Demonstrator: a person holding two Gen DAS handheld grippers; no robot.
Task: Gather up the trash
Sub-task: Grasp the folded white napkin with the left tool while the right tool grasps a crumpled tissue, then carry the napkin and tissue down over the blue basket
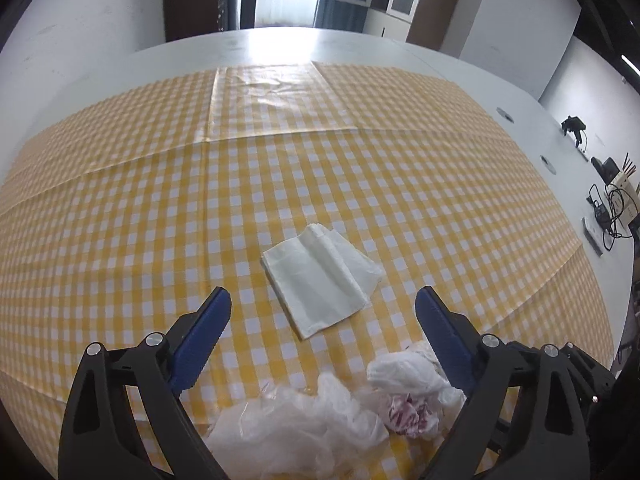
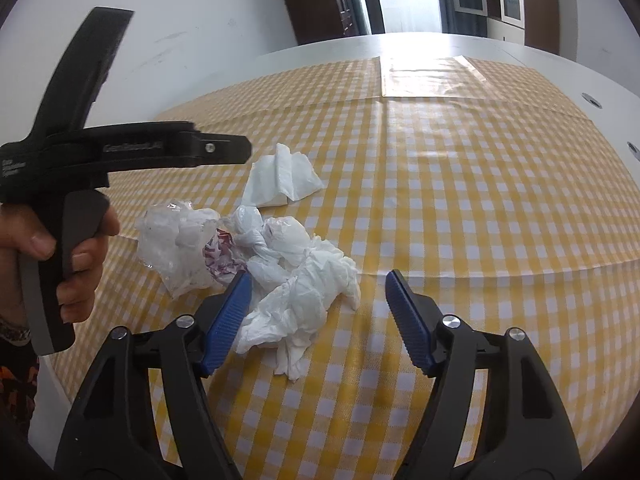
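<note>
Two grippers over the yellow-check tablecloth (image 1: 400, 184), both angled down at the trash.

Left gripper (image 1: 323, 304): claw spread wide, blue pads well apart, nothing between them touching. Just beyond its tips lies a folded white napkin (image 1: 320, 284), flat on the cloth, roughly centred between the fingers. Nearer the camera, low in the left wrist view, there's a crumpled clear plastic bag (image 1: 296, 428) and, to its right, a crumpled white tissue wad (image 1: 408, 376) w/ a red-patterned wrapper (image 1: 408, 416) tucked in. The tissue sits right by the inner side of the right finger; contact can't be told.

Right gripper (image 2: 318, 284): claw partly spread, pads not pressing on anything. The tissue wad (image 2: 304, 292) lies between the fingers, bunched toward the left pad (image 2: 228, 316) and seemingly brushing it; the right pad is clear of it. Far-left of that: the plastic bag (image 2: 172, 240), the red wrapper (image 2: 222, 256) between bag & tissue, and the napkin (image 2: 280, 178) farther off.

In the right wrist view, a person's left hand (image 2: 68, 256) grips the left gripper's black handle at the left edge. White table (image 2: 320, 56) shows past the cloth's far edge.
</note>
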